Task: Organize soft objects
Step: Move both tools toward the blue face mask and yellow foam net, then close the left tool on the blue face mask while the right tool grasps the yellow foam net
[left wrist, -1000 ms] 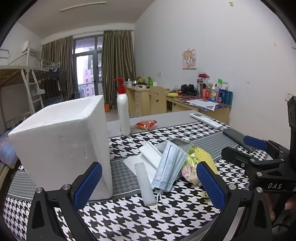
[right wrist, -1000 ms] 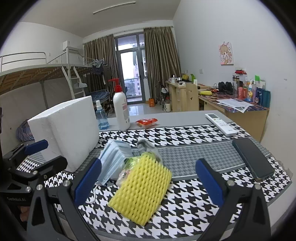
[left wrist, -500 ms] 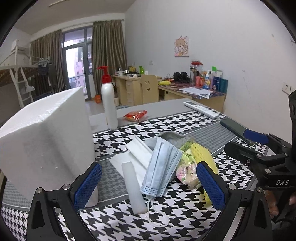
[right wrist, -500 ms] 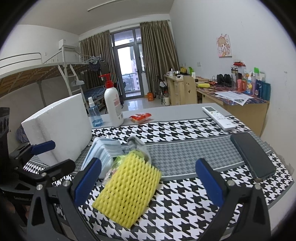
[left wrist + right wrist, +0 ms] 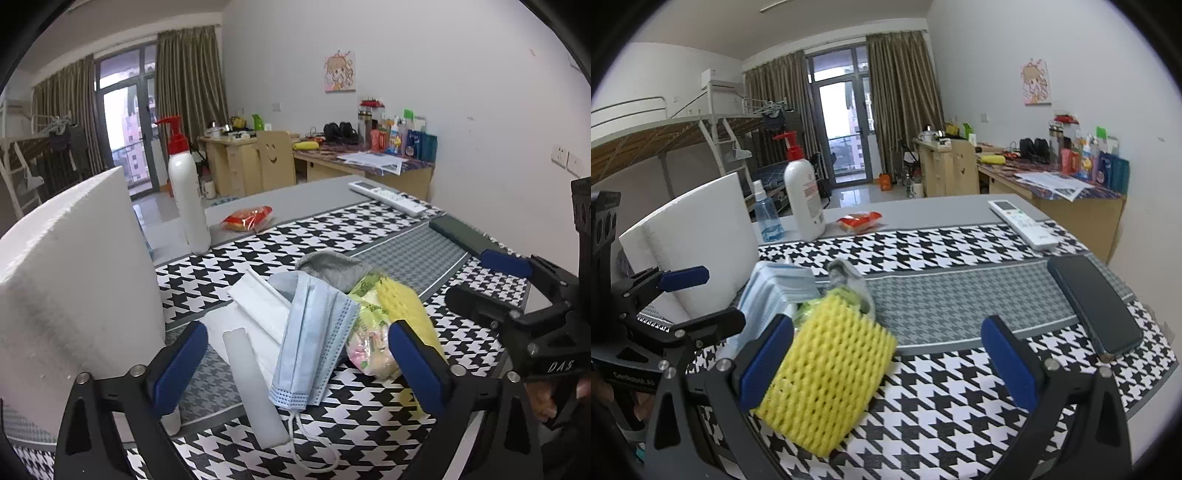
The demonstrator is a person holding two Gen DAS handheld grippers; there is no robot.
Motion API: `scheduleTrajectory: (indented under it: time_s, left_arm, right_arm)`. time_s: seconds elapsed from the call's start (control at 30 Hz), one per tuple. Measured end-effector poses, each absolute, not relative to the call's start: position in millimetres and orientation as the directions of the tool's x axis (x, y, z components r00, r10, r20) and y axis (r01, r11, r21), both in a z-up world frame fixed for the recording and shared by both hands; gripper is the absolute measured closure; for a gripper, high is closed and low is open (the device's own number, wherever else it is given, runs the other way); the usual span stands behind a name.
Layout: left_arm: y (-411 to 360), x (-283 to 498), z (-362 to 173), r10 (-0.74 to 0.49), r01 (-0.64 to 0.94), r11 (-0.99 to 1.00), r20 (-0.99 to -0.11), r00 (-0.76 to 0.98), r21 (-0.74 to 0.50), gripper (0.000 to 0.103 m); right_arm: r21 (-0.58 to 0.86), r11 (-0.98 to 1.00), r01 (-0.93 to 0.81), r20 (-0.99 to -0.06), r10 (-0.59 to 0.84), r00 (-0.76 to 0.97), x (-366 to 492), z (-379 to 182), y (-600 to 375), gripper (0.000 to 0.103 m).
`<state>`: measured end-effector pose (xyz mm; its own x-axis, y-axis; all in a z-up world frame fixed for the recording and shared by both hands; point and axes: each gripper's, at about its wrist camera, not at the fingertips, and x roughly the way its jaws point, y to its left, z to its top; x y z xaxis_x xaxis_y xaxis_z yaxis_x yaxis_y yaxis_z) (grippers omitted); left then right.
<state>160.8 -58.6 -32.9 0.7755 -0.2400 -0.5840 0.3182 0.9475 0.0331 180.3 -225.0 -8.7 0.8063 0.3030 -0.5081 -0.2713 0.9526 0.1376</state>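
A pile of soft things lies on the houndstooth cloth: a blue face mask (image 5: 314, 332), a white foam strip (image 5: 255, 387), folded white sheets (image 5: 258, 306), a grey cloth (image 5: 332, 264), a plastic bag of sweets (image 5: 369, 339) and a yellow foam net (image 5: 827, 373). My left gripper (image 5: 297, 369) is low over the mask and the strip. Its jaws are closing, still wide, and no pad presses on anything. My right gripper (image 5: 886, 363) stands open, its left finger against the yellow net's edge. Each gripper also shows at the side of the other's view.
A large white foam box (image 5: 74, 277) stands left of the pile. Behind are a pump bottle (image 5: 188, 199), a blue spray bottle (image 5: 766, 218) and a red snack packet (image 5: 247, 218). A remote (image 5: 1023, 223) and a dark phone (image 5: 1097, 302) lie at the right, near the table edge.
Both grippers have come forward and lower toward the pile, which now looks larger. The foam box has slid left in the left view. The yellow net now sits by the right gripper's left finger.
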Motion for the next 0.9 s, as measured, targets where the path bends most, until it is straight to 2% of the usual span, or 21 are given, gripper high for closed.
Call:
scheduleTrajectory:
  time_s: [0.33,0.5,0.77,0.9]
  left_arm:
    - [-67.1,174.7,-40.9,-0.263,0.366,0.93,-0.617,0.742,0.045,0.02]
    - [-66.3,176.1,-45.3,-0.286,0.387,0.921,-0.617,0.733,0.033,0.02]
    - [-66.6,182.1,-54.3,-0.295,0.401,0.916,-0.651,0.699,0.016,0.051]
    - [-66.6,183.0,-56.9,-0.294,0.401,0.916,-0.658,0.693,0.013,0.058]
  right_arm:
    - [0.133,0.957,-0.256,-0.526,0.287,0.8,184.2,-15.3,-225.8,0.001]
    - [0.116,0.964,-0.241,-0.529,0.266,0.806,186.5,-15.1,-225.5,0.001]
    - [0.136,0.962,-0.239,-0.531,0.274,0.802,187.3,-15.7,-230.9,0.001]
    - [0.143,0.958,-0.248,-0.538,0.286,0.793,188.0,-17.5,-228.8,0.001]
